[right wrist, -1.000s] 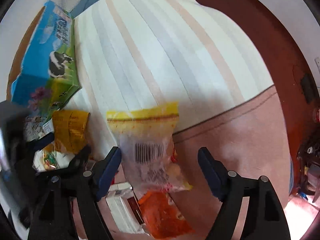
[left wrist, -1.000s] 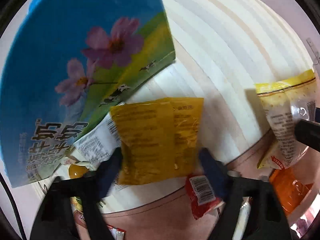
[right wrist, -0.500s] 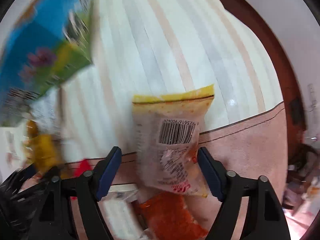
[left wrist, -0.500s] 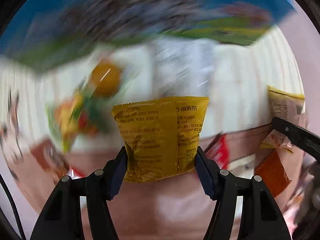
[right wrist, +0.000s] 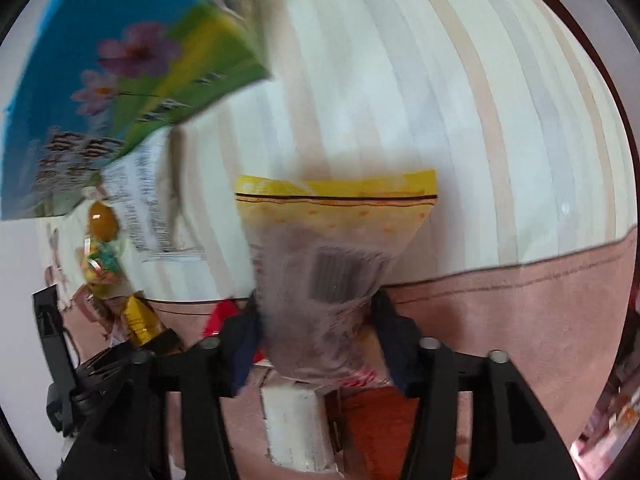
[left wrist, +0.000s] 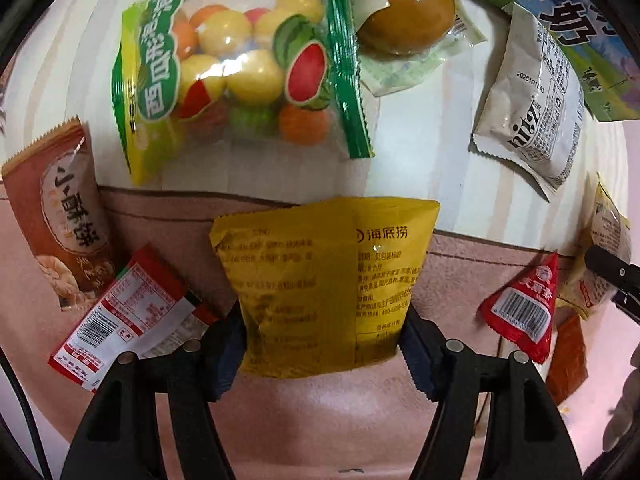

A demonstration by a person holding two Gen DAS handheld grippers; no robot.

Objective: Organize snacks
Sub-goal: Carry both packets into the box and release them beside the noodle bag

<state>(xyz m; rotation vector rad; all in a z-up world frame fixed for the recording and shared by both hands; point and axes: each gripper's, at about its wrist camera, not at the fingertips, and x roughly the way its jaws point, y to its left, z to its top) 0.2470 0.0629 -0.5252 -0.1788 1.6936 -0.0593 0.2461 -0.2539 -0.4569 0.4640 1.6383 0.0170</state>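
two snack packs sit in the claws. the yellow packet (left wrist: 320,292) hangs between the pads of the left claw (left wrist: 322,346), which touch its lower sides while the jaws ease apart. it hangs over the pink cloth (left wrist: 320,420), just below the striped cloth (left wrist: 420,160). around it lie a fruit candy bag (left wrist: 240,76) above, a wrapped brown egg (left wrist: 408,12) beside that, a grey sachet (left wrist: 532,108) to the upper right under the edge of a blue milk box (left wrist: 572,20), a brown biscuit pack (left wrist: 68,224) and a red and white sachet (left wrist: 124,316) on the left, and a red triangular sachet (left wrist: 524,308) on the right. the clear bag with a yellow top (right wrist: 332,252) is pinched at its lower half by the right claw (right wrist: 316,332), whose jaws are also opening. below it lie a white pack (right wrist: 296,424) and an orange pack (right wrist: 376,420); the picture is blurred there.
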